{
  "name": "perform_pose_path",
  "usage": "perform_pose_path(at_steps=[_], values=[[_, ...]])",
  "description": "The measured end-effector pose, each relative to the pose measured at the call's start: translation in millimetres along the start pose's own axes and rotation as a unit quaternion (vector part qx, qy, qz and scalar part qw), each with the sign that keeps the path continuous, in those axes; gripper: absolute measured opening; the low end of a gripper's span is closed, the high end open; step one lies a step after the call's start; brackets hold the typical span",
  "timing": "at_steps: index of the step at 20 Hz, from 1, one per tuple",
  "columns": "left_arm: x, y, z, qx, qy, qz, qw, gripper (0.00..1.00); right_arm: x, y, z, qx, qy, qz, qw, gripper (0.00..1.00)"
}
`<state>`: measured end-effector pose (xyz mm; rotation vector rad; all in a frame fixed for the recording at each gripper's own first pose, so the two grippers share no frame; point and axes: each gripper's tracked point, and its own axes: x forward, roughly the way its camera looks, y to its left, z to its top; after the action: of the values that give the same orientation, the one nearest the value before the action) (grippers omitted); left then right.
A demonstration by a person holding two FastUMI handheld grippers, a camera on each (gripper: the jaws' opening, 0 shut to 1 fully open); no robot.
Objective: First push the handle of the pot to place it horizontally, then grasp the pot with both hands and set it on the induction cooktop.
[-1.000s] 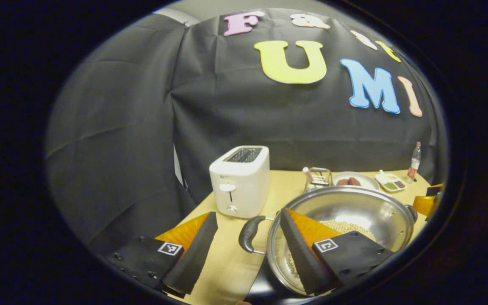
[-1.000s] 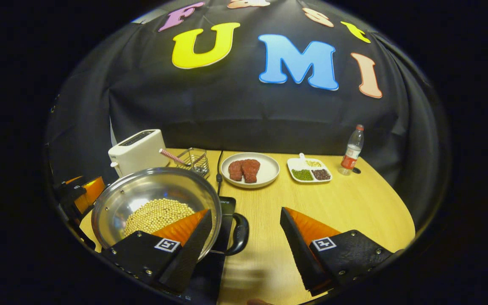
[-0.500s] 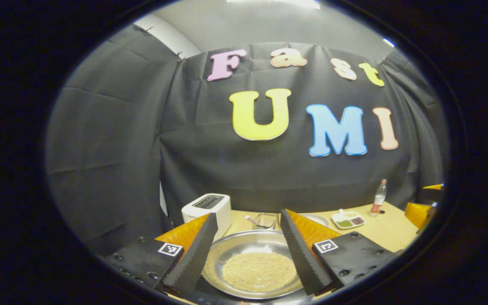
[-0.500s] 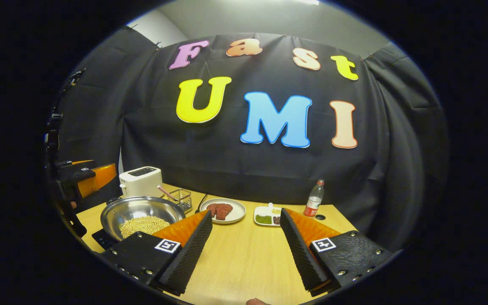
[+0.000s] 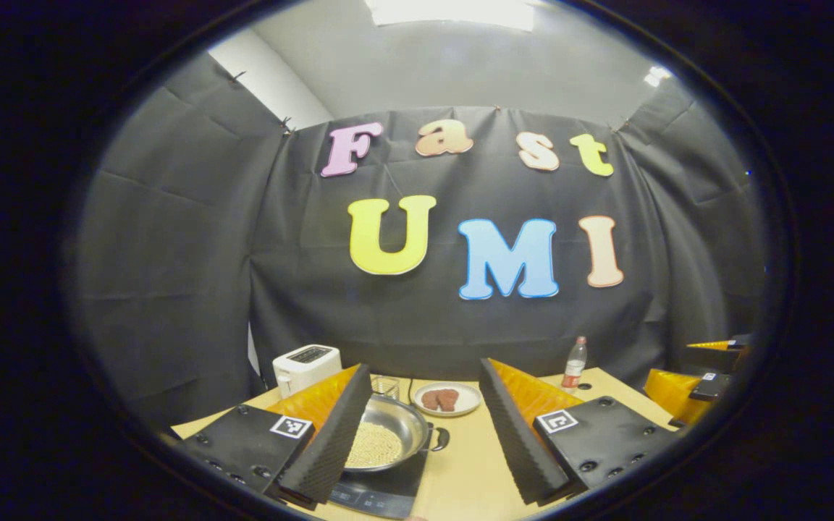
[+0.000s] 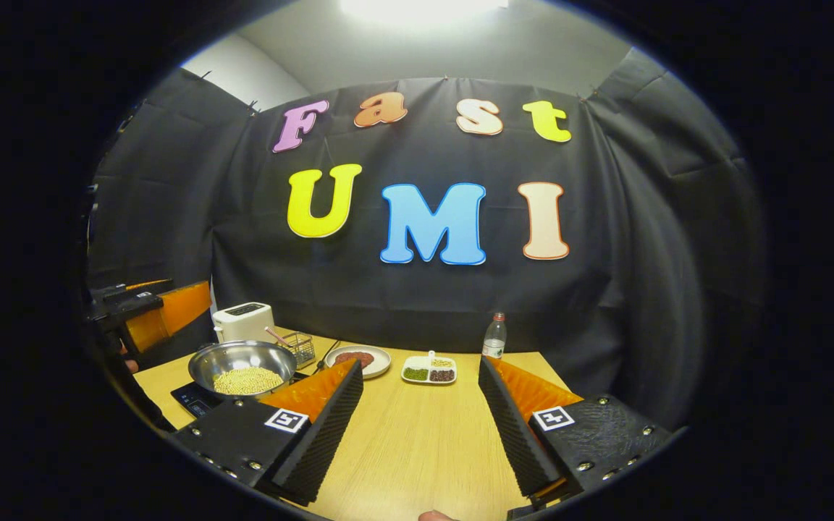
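The steel pot (image 5: 388,434) holds pale beans and sits on the black induction cooktop (image 5: 377,490), its dark handle (image 5: 441,438) pointing right. My left gripper (image 5: 424,367) is open, held well back from the pot and above it, with nothing between its fingers. In the right gripper view the pot (image 6: 242,360) rests on the cooktop (image 6: 196,396) at the far left of the table. My right gripper (image 6: 420,362) is open over bare tabletop, far from the pot. The left gripper (image 6: 160,311) hangs at that view's left edge, and the right gripper (image 5: 699,373) shows at the left gripper view's right edge.
On the wooden table (image 6: 417,441) behind the pot stand a white toaster (image 6: 243,320) and a wire basket (image 6: 303,347). A plate of meat (image 6: 356,358), a divided dish (image 6: 428,370) and a bottle (image 6: 493,336) line the back. The black cloth wall closes the rear.
Both grippers have drawn back and risen away from the pot, so it looks much smaller now. The pot stays on the cooktop. Both stay open.
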<state>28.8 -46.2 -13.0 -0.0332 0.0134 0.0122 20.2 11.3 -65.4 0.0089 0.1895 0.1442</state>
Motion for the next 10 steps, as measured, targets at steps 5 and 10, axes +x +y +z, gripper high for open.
perform_pose_path(at_steps=[5, 10], values=[[-21, -13, 26, 0.005, -0.022, -0.020, 1.000, 0.96, -16, -6, 25, 0.013, -0.026, -0.014, 0.999, 0.98], [-29, 6, 33, 0.011, -0.029, -0.020, 0.999, 1.00, -27, 1, 40, 0.003, -0.044, -0.021, 0.999, 0.97]])
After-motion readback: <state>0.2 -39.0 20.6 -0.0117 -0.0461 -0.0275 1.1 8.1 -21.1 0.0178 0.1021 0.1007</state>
